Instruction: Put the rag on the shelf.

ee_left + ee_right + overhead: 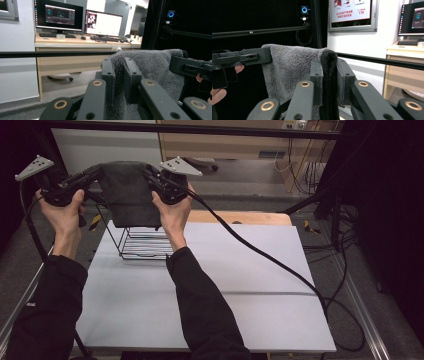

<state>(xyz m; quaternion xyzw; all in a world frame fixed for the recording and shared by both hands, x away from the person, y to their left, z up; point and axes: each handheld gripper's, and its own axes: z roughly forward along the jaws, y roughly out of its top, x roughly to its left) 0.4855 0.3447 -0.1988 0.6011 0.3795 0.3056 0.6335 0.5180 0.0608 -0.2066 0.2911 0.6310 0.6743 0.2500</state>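
Observation:
A dark grey towel (127, 190) hangs spread in the air above a black wire rack (142, 242) at the table's far left. My left gripper (92, 172) is shut on the towel's upper left corner, and my right gripper (152, 175) is shut on its upper right corner. In the left gripper view the fluffy towel (150, 67) is pinched between the black jaws of the left gripper (119, 75), with the other gripper clamped at its far edge. The right gripper view has the right gripper (329, 75) closed on a folded towel (289, 70) edge.
A white sheet (210, 300) covers the table. A black cable (270, 260) trails from the right gripper across the table to the right edge. Behind the table stand a wooden desk (62, 50) with monitors and a black frame bar (50, 54).

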